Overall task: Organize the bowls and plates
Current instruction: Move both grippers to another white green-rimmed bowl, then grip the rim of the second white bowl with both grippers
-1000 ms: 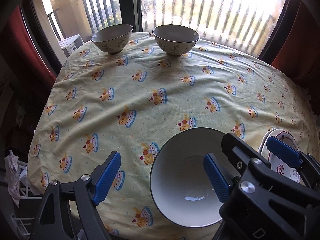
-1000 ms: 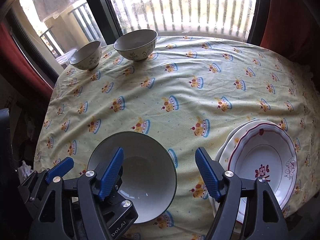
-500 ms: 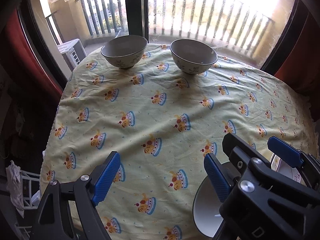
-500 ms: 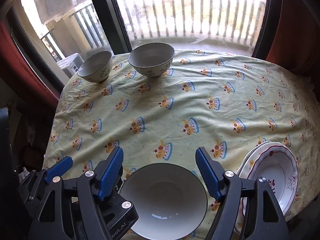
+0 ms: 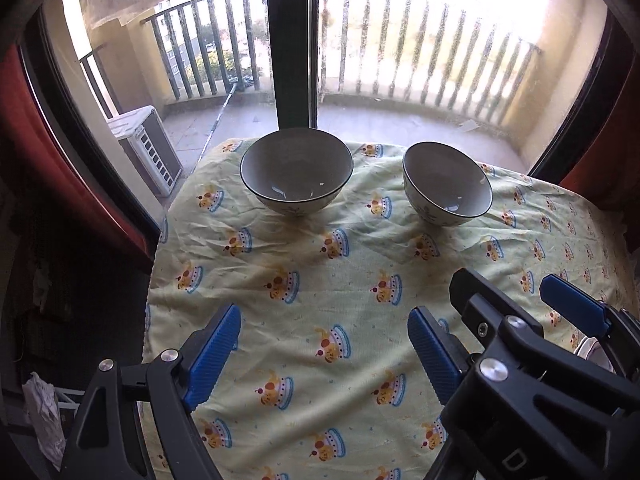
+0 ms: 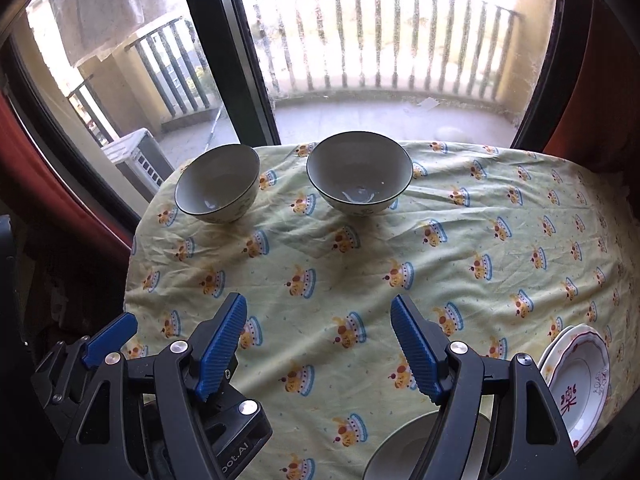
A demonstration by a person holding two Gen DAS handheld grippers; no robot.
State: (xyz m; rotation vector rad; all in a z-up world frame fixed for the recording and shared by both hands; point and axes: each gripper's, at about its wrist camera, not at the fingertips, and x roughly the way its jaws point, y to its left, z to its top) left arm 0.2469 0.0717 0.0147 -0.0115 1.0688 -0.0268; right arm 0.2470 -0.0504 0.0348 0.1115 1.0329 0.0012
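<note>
both tools are spread wide and hold nothing: the left tool (image 5: 324, 354) and the right tool (image 6: 318, 346) hang side by side over bare yellow tablecloth (image 6: 400, 240) with its crown print, each with only cloth between its blue pads. just below the right tool, at the near edge of the worktop, part of a large white bowl (image 6: 400, 448) peeks out behind its right finger, and near that, at the near right edge, sits a small stack of scalloped red-trimmed plates (image 6: 576, 380), so the plates look already gathered. well apart from these, at the far end by the window, two patterned bowls stand upright and near each other without touching: the far left bowl (image 5: 297, 170) and the far right bowl (image 5: 447, 184). by my reading the bowls are the unfinished part, three of them in two separate places and none nested. the middle of the worktop is open, giving a free path to the far pair, but both stand close to the far edge, and the left one close to the left drop too, so any nudge outward is the risk.
</note>
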